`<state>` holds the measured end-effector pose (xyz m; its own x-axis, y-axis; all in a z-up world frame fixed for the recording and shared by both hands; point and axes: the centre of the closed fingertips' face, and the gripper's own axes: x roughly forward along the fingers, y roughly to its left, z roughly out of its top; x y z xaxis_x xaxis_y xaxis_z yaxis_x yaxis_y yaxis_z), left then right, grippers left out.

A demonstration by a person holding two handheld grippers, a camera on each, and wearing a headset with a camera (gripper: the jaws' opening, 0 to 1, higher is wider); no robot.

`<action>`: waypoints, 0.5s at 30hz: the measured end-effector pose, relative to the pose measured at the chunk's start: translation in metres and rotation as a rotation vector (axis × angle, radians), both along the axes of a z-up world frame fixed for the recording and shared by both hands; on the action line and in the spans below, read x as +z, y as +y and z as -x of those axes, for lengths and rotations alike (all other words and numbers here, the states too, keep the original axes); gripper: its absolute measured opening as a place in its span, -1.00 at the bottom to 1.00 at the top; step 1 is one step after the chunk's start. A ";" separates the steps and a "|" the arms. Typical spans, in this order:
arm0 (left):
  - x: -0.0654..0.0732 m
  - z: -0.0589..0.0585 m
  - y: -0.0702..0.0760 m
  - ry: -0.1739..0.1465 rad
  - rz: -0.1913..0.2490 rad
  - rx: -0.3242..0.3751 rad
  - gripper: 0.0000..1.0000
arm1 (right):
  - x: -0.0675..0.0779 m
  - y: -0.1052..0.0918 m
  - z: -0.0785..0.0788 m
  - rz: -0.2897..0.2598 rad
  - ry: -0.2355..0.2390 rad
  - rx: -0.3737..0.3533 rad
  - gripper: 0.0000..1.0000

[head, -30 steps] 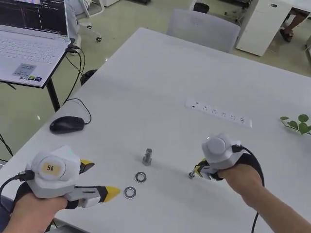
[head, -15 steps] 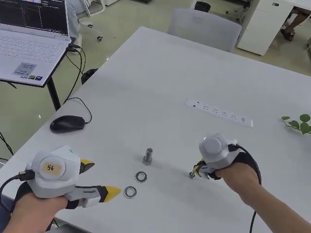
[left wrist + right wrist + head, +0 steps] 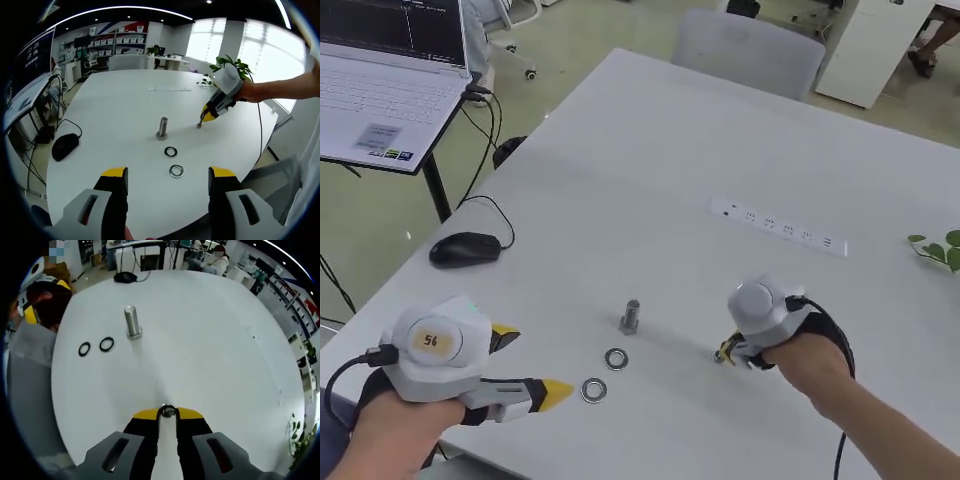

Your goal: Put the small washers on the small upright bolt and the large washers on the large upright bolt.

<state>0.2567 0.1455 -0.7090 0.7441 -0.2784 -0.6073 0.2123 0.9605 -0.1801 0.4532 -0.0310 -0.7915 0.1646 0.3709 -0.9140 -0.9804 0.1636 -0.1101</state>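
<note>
Change: almost nothing. The view has drifted a little with the head, but the right tool (image 3: 723, 352) still presses its tips down at the same spot on the table (image 3: 650, 160). The left tool (image 3: 532, 365) still waits by the washers.
Meaning for the task: the right hand seems to be partway through a fine placing at the small bolt. The large washers look not yet started.
Right tool: clenched, its jaws nearly together on a small metal piece (image 3: 168, 411). I cannot tell whether this is a small washer or the top of the small bolt.
Left tool: released, jaws wide apart, holding nothing, low over the table edge just short of the washers.
Large bolt (image 3: 630, 316): one, upright, well apart from the right tool's tips.
Large washers: two, both flat on the table. The first washer (image 3: 616, 358) is just beside the large bolt. The second washer (image 3: 594, 390) is near it, closer to the left tool; the two do not touch.
Small parts: one counted, at the right tool's tips.
Tools: two.
</note>
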 end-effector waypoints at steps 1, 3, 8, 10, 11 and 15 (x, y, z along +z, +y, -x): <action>0.000 0.000 0.000 0.001 -0.001 0.001 0.29 | -0.002 0.000 0.000 0.001 0.001 -0.001 -0.72; 0.000 0.001 0.001 0.002 -0.001 0.003 0.29 | -0.006 0.000 -0.001 0.005 0.005 -0.003 -0.72; 0.000 0.001 0.002 0.002 0.001 0.009 0.29 | -0.014 0.000 0.000 0.010 0.013 -0.012 -0.72; 0.000 0.001 0.003 0.002 0.000 0.008 0.29 | -0.017 -0.001 0.000 0.012 0.011 -0.014 -0.72; 0.000 0.001 0.003 0.002 -0.001 0.008 0.29 | -0.017 -0.001 0.000 0.012 0.013 -0.014 -0.72; 0.000 0.002 0.003 0.001 0.000 0.008 0.29 | -0.018 -0.002 0.000 0.011 0.011 -0.021 -0.71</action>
